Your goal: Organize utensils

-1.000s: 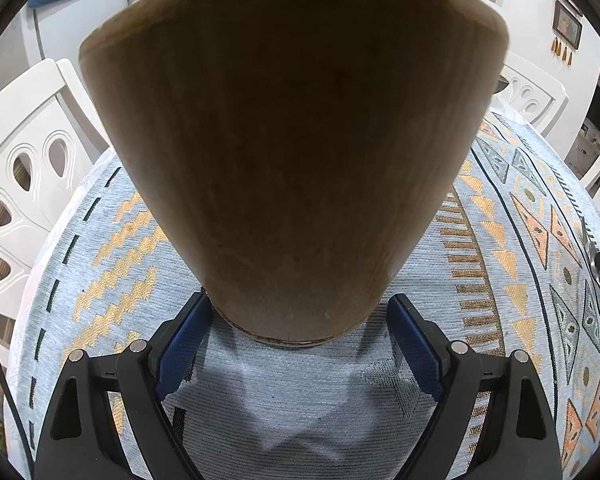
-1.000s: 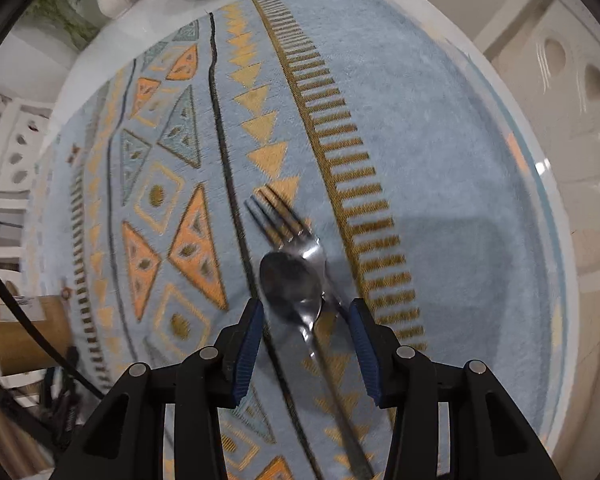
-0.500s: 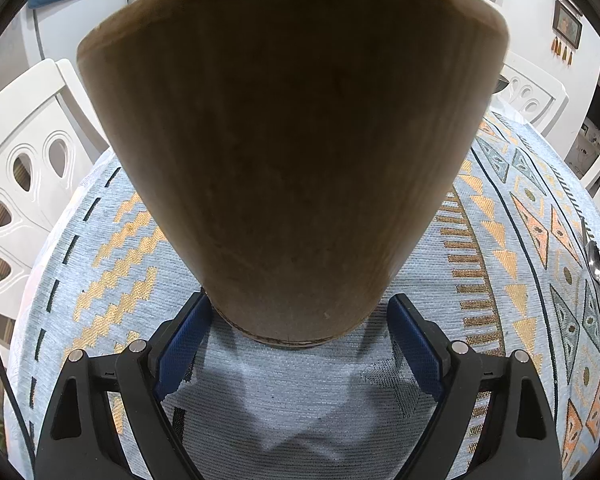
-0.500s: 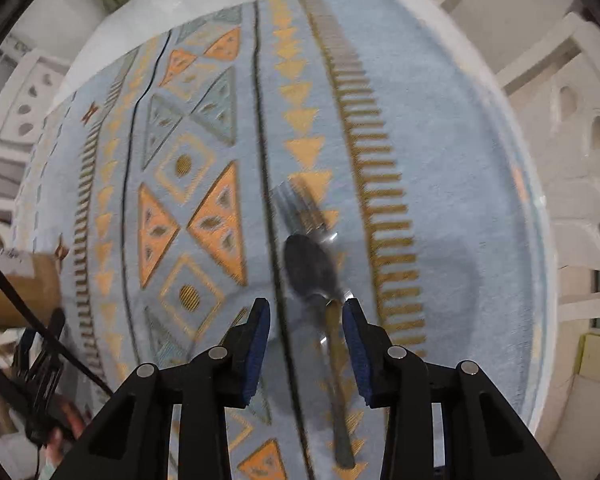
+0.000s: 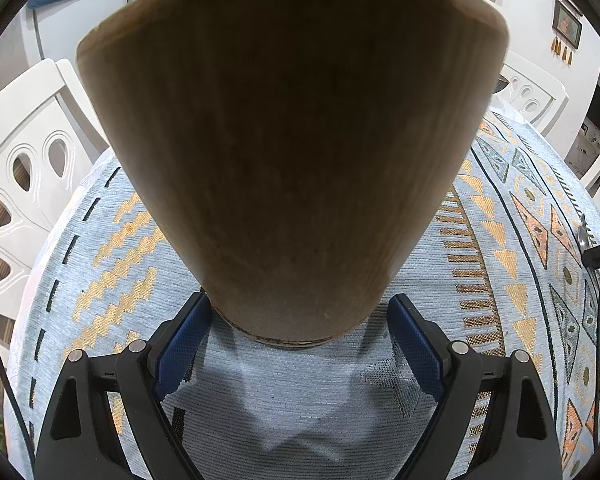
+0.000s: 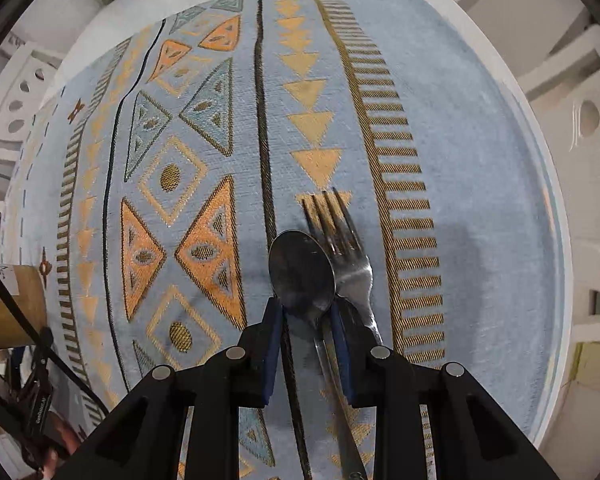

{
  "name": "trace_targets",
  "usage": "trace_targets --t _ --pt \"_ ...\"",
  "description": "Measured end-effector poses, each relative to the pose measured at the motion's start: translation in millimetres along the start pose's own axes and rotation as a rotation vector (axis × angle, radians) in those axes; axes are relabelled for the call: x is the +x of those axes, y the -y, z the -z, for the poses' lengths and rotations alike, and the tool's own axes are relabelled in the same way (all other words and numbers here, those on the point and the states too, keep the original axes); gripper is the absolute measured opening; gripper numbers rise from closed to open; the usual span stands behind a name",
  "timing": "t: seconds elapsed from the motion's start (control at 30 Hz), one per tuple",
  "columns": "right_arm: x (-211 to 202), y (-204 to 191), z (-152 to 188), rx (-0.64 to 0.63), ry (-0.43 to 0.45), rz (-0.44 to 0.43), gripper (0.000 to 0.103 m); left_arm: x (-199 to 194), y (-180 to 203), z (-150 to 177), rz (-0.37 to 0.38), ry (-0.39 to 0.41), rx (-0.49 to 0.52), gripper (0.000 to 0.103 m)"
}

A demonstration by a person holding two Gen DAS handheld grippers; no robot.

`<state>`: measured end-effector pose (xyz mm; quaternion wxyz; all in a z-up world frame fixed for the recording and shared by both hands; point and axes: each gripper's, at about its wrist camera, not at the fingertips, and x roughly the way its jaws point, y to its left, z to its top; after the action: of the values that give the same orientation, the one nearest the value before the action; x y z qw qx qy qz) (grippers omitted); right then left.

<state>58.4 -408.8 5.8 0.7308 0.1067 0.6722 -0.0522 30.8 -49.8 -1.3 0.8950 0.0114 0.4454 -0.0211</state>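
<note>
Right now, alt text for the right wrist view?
The right gripper, pointing down at a patterned tablecloth, is closing its blue pads around the neck of a metal spoon. The spoon's bowl overlaps a fork lying beside it, tines pointing away.

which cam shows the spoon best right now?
Right wrist. The spoon sits dead centre, bowl lying over the fork on the patterned cloth, its neck between the closing jaws of the right gripper. The left wrist view is mostly filled by the wooden holder; it shows only a small metallic glint at the far right edge.
</note>
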Motion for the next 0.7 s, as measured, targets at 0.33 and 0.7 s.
trace_targets --t 0.33,0.7 --pt "-11 -13 1 0.014 -0.018 -0.046 0.003 0 -1 0 0.000 0.000 0.000 0.090" --pt "4 -6 -18 0.013 -0.030 -0.105 0.005 1 0 0 0.000 0.000 -0.001 0.090"
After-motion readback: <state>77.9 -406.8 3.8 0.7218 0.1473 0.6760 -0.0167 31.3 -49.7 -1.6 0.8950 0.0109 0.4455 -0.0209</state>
